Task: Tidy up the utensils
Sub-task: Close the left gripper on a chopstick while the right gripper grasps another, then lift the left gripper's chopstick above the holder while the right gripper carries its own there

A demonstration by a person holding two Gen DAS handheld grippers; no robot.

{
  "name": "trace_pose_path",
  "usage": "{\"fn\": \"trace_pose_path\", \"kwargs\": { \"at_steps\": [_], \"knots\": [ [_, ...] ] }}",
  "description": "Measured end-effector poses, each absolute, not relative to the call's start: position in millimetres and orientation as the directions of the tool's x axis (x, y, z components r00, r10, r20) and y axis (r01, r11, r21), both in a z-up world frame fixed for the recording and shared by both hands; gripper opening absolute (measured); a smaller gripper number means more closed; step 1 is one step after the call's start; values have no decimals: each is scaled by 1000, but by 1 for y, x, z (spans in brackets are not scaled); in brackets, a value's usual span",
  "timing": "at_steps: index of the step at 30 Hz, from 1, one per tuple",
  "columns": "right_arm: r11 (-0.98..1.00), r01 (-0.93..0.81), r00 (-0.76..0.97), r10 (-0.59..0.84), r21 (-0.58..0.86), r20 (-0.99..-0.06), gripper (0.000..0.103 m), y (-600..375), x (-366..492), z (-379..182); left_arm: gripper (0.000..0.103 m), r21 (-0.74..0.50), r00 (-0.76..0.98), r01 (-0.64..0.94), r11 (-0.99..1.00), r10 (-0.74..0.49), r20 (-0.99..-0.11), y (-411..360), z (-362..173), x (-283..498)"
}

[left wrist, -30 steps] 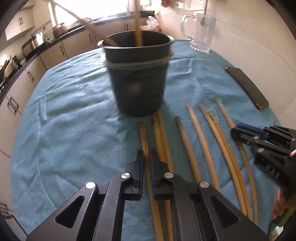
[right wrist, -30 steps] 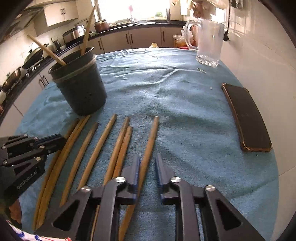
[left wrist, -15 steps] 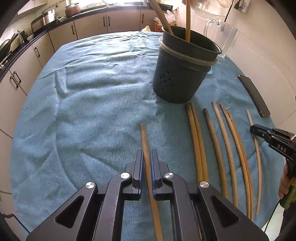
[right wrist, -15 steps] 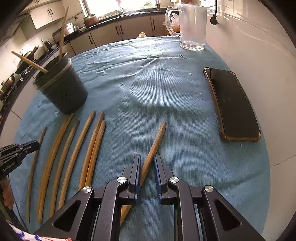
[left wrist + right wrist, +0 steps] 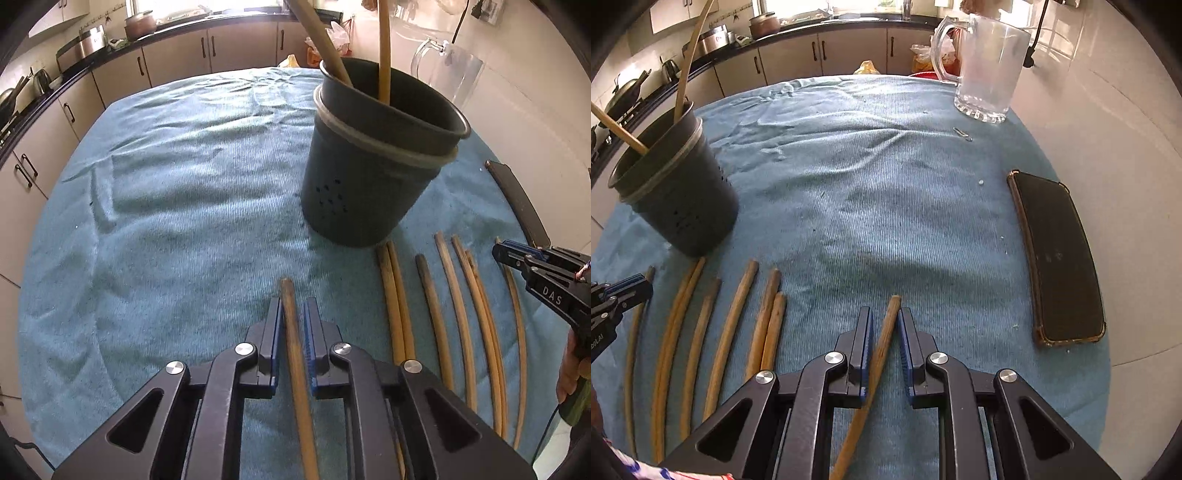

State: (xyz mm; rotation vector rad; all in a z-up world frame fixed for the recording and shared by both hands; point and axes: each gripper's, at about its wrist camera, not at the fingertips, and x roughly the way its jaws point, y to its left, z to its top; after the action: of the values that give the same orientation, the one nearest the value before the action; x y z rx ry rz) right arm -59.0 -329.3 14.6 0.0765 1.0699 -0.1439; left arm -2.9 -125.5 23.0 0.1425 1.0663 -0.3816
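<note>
Both jaws clamped, each on one stick (image 5: 291, 332).

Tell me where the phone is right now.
The phone lies flat on the blue cloth at the table's right edge in the right wrist view, near the white wall, with the glass mug beyond it and the right gripper to its left.

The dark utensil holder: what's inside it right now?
Two wooden sticks stand in the dark utensil holder, leaning on its rim. Its wall hides their lower ends and the bottom.
</note>
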Motion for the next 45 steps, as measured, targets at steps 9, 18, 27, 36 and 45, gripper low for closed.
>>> {"fn": "trace_pose_path", "kwargs": {
  "at_steps": [9, 18, 27, 36, 45],
  "knots": [
    [978, 185, 590, -34, 94, -807, 7, -336, -77, 35, 7, -83, 519, 355, 931, -270, -811, -112, 54, -20],
    [969, 168, 744, -5, 180, -668, 7, -337, -131, 96, 7, -100, 667, 374, 922, -342, -661, -98, 131, -81],
    [973, 147, 832, -24, 180, -554, 7, -327, -180, 140, 7, -78, 745, 387, 919, -361, -561, -89, 163, -140],
    [978, 108, 877, -10, 176, -481, 7, -314, -226, 164, 7, -54, 799, 385, 921, -362, -479, -76, 177, -188],
    [980, 110, 892, -23, 165, -452, 7, -308, -244, 177, 7, -98, 798, 413, 905, -412, -441, -66, 193, -208]
  ]
}}
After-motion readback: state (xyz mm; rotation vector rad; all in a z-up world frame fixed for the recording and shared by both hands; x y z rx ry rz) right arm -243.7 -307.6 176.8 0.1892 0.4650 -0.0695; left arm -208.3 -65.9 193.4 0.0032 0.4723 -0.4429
